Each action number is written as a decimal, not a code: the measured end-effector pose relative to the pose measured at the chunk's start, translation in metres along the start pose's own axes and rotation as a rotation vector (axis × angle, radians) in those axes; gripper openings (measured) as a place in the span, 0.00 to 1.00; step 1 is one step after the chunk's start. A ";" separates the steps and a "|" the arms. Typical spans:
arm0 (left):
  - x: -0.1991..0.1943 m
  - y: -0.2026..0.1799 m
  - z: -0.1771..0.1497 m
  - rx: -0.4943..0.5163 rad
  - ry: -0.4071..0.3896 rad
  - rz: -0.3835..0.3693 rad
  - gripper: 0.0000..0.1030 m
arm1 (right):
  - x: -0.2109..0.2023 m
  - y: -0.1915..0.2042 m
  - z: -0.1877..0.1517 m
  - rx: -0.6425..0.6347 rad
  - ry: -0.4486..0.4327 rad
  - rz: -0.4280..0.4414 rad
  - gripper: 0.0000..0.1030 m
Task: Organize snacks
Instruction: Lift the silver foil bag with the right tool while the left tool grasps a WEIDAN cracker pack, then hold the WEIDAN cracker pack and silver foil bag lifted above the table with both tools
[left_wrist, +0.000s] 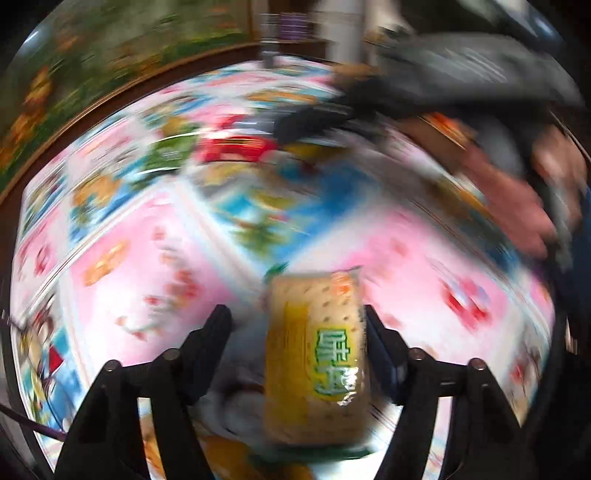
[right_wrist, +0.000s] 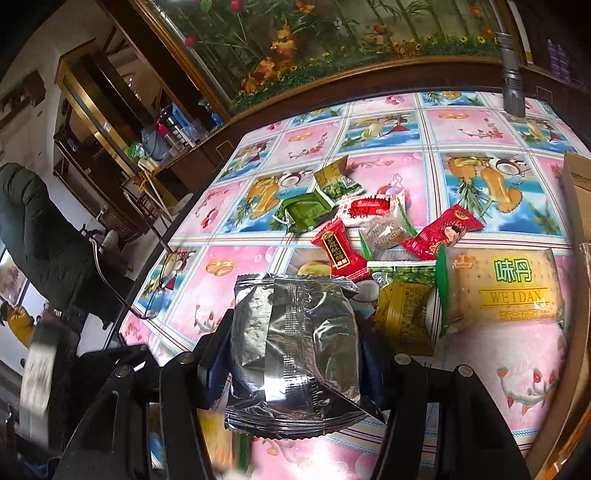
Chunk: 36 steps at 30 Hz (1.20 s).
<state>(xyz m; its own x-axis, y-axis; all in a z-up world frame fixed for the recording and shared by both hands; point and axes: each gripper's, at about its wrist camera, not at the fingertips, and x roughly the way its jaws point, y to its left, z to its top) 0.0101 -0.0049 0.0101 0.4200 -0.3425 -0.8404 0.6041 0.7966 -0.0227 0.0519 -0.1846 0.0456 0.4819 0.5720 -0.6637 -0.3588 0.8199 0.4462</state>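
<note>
In the blurred left wrist view a tan cracker packet (left_wrist: 317, 354) with a yellow and green label sits between the fingers of my left gripper (left_wrist: 295, 314). It rests against the right finger, and a gap shows beside the left finger (left_wrist: 214, 332). My right gripper (right_wrist: 293, 332) is shut on a crinkled silver foil packet (right_wrist: 295, 350), held above the flowered tablecloth (right_wrist: 461, 122). Beyond it lie loose snacks: a second cracker packet (right_wrist: 509, 291), red packets (right_wrist: 340, 251), green packets (right_wrist: 306, 214) and a yellow-green one (right_wrist: 402, 314).
A cardboard box (right_wrist: 576, 192) stands at the right edge of the table. Eyeglasses (right_wrist: 147, 280) lie near the left table edge. A grey cylinder (right_wrist: 511, 85) stands at the back. A hand (left_wrist: 517, 206) with a dark tool shows at upper right in the left wrist view.
</note>
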 end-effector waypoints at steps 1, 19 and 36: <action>0.001 0.008 0.003 -0.046 -0.010 0.023 0.61 | -0.002 0.000 0.000 0.004 -0.009 -0.006 0.62; -0.009 0.045 0.021 -0.362 -0.215 0.135 0.46 | -0.013 0.005 0.002 -0.027 -0.099 -0.093 0.62; -0.008 0.039 0.037 -0.446 -0.257 0.094 0.46 | -0.015 0.007 0.002 -0.036 -0.114 -0.135 0.62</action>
<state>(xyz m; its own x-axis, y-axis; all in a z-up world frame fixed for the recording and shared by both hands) 0.0559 0.0105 0.0358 0.6450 -0.3258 -0.6912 0.2319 0.9454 -0.2292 0.0441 -0.1877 0.0596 0.6144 0.4571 -0.6431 -0.3119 0.8894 0.3341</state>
